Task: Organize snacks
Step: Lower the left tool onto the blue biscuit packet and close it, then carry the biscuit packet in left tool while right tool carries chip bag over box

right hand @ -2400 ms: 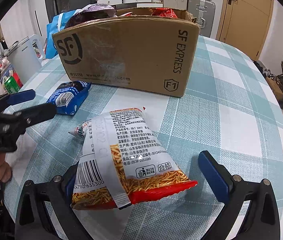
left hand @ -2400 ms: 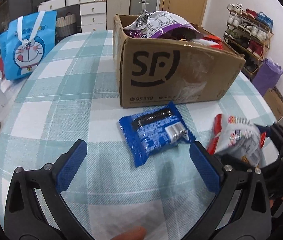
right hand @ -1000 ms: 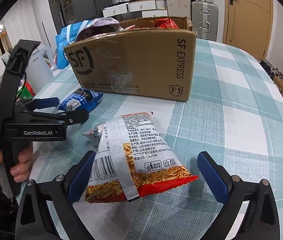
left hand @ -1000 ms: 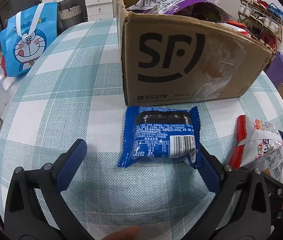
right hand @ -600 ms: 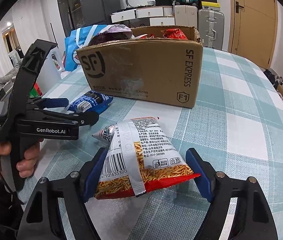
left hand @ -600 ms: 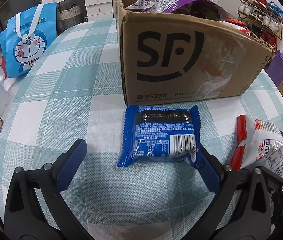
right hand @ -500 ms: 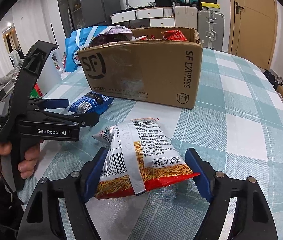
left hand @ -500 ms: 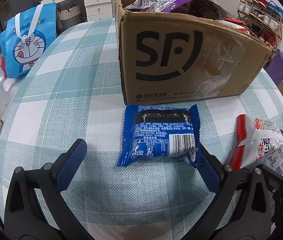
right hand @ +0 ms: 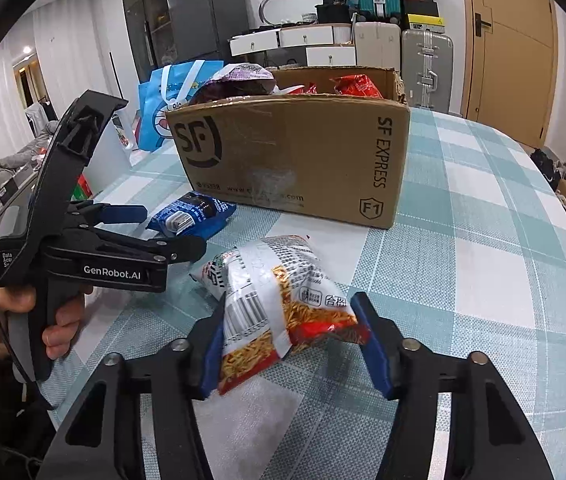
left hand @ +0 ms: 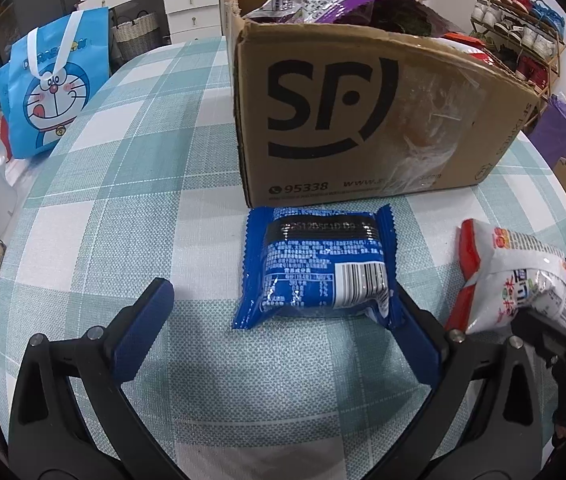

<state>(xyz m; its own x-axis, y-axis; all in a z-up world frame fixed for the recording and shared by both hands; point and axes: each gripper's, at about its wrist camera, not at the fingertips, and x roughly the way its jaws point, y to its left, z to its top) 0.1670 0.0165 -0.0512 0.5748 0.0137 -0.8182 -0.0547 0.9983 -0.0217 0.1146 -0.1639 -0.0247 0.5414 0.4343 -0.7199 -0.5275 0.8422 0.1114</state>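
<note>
closing r gripper [right hand: 289,338] on noodle bag [right hand: 279,292] | l-view: pads hidden

A blue cartoon-cat tote bag [left hand: 53,84] is seen far beyond the left finger, at the edge of the checked tablecloth [left hand: 131,160] — a shoe rack [left hand: 519,40] and suitcases [right hand: 425,68] are set farther back.

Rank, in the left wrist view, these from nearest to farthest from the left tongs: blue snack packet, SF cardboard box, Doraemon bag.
1. Blue snack packet, lying against the right finger of the left tongs.
2. SF cardboard box, directly behind the packet.
3. Doraemon bag, far left, past the table edge.
</note>
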